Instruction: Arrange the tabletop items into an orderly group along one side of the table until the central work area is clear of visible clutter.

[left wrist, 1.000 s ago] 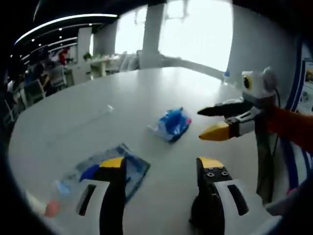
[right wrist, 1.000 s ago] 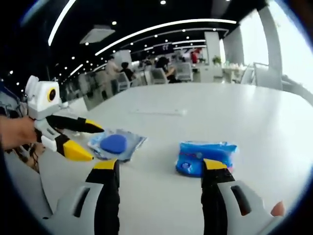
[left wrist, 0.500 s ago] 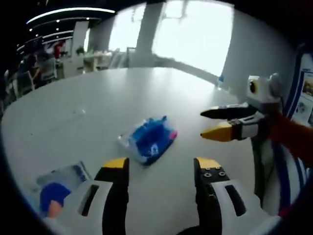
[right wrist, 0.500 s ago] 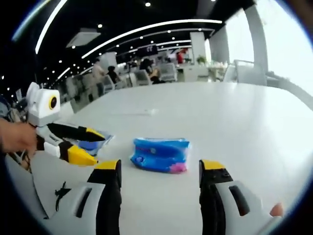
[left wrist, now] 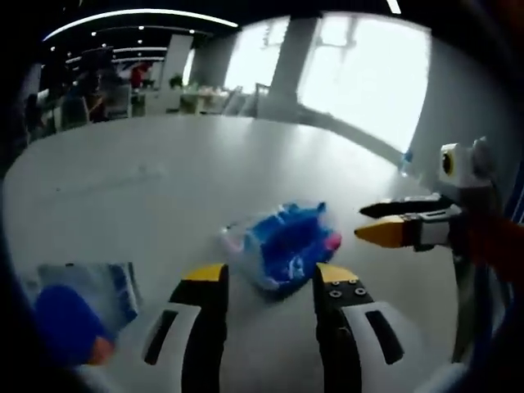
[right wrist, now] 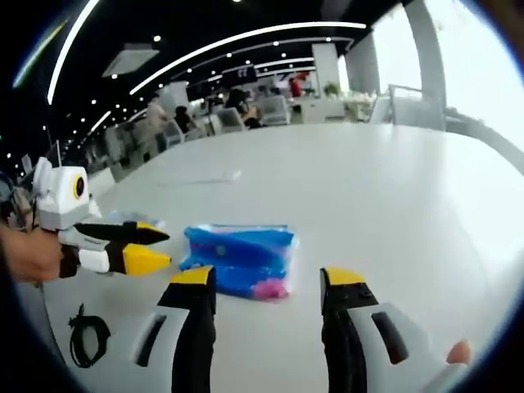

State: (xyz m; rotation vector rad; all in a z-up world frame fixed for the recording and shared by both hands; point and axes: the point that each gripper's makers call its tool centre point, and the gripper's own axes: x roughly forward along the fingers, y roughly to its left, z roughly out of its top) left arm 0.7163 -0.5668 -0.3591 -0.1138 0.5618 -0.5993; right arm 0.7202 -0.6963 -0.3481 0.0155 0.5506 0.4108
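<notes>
1. Blue plastic packet (left wrist: 282,246) (right wrist: 237,260) sits on the white table (left wrist: 164,188) (right wrist: 393,188), right off both grippers' tips. Its print is too blurry to read.
2. Left gripper (left wrist: 268,274) is spread wide, holding nothing.
3. Right gripper (right wrist: 270,277) is wide too, empty.
4. Clear bag (left wrist: 78,299) with a blue disc lies at 8 o'clock in the left gripper view.
5. Black cable (right wrist: 86,336) lies at 8 o'clock in the right gripper view.

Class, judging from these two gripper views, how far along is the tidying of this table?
Little looks done: no orderly group along a table edge is visible. In hand: both open grippers frame the blue packet, the left gripper nearly reaching it, the right gripper facing it. Left: grasping and moving the packet, plus the clear pouch with the blue disc and a black cable.
</notes>
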